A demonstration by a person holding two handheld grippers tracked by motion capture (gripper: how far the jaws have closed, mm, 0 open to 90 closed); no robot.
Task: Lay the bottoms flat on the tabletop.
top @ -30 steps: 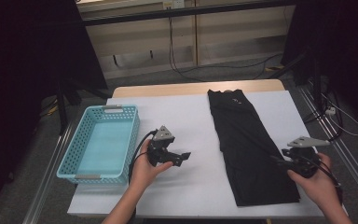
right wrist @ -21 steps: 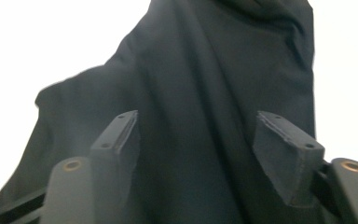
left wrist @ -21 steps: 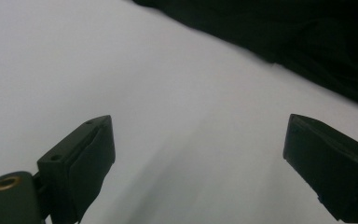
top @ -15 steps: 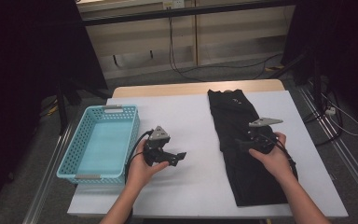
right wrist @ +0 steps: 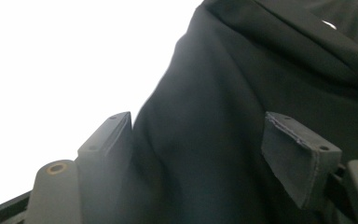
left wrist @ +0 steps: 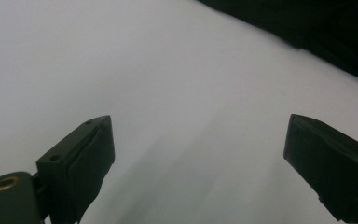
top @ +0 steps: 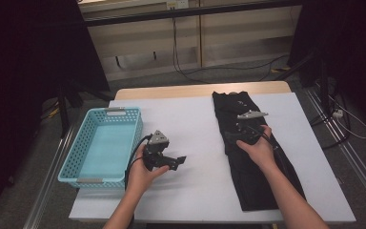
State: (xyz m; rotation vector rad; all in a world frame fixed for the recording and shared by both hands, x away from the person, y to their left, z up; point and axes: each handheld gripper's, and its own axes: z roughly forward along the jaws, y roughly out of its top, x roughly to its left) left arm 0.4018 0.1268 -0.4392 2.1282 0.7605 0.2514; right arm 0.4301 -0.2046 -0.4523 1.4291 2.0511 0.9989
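A long black garment (top: 262,162) lies folded lengthwise on the right half of the white table (top: 195,119). My right gripper (top: 232,133) hovers low at the garment's left edge, about halfway along it. In the right gripper view the gripper (right wrist: 198,123) is open, one jaw at the cloth's edge (right wrist: 168,93) and the other over the black cloth, with nothing clamped. My left gripper (top: 178,161) is held over bare table right of the basket, pointing toward the garment. It stands wide open (left wrist: 199,126) above the white surface, with the garment (left wrist: 317,32) farther off.
A light blue plastic basket (top: 100,143), empty, sits at the table's left edge. Bare white table lies between the basket and the garment. Black stands and cables surround the table on the floor.
My right gripper has travelled from the garment's near right side leftward and farther away, to the garment's left edge. The left gripper has barely shifted.
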